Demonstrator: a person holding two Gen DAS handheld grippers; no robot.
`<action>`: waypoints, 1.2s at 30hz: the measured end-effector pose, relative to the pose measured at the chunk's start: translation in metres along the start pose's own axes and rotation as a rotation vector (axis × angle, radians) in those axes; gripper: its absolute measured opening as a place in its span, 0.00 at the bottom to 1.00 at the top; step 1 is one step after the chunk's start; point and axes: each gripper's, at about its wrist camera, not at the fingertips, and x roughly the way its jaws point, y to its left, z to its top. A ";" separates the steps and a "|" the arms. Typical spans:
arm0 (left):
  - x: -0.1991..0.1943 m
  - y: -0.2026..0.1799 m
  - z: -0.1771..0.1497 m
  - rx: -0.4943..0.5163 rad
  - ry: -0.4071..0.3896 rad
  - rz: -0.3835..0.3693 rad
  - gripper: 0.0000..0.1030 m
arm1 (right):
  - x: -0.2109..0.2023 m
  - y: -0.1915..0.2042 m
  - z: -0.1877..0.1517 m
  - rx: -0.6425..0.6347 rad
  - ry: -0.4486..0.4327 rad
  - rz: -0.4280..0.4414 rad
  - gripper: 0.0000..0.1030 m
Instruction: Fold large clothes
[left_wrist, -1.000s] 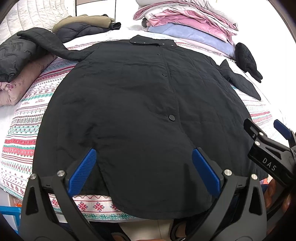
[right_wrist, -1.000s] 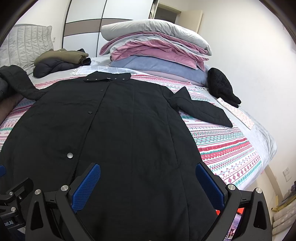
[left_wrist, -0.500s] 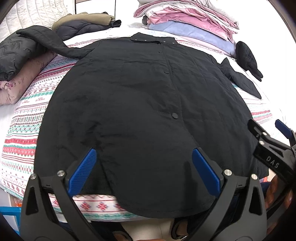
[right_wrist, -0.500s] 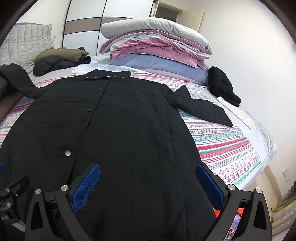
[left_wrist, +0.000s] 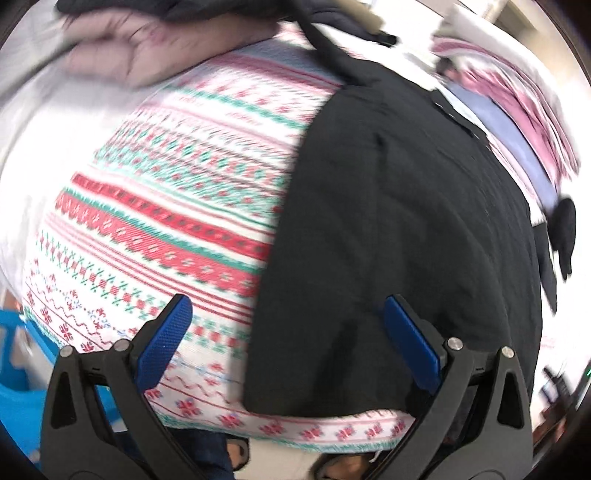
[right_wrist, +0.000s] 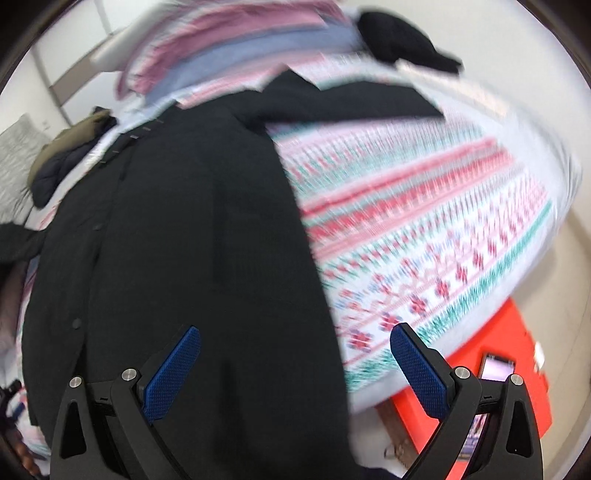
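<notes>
patterned red, green and white bedding (left_wrist: 177, 192) covers the bed, and both views are blurred. on it a long black coat (left_wrist: 406, 221) lies spread flat, buttons up. left gripper (left_wrist: 288, 332) hangs wide open over the coat's left hem edge, empty. right gripper (right_wrist: 295, 365) is also spread wide, empty, above the coat's right edge. folded pink and blue quilts (right_wrist: 236, 48) sit stacked beyond the collar.

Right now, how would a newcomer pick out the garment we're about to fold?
Find the bed with the red, green and white patterned cover. Spread flat along its middle lies the long black coat, collar toward the stacked pink and blue bedding. Unlike the bundled dark clothes nearby, it lies fully opened out, with a snap-button front.
</notes>
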 end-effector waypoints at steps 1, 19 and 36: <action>0.006 0.007 0.002 -0.040 -0.001 -0.013 0.96 | 0.006 -0.007 0.002 0.004 0.024 -0.014 0.93; -0.031 0.002 -0.003 0.037 -0.085 -0.241 0.06 | -0.026 -0.001 0.003 -0.081 -0.169 -0.010 0.04; -0.080 -0.031 -0.002 0.137 -0.306 -0.012 0.62 | -0.044 -0.055 0.021 0.250 -0.250 0.213 0.53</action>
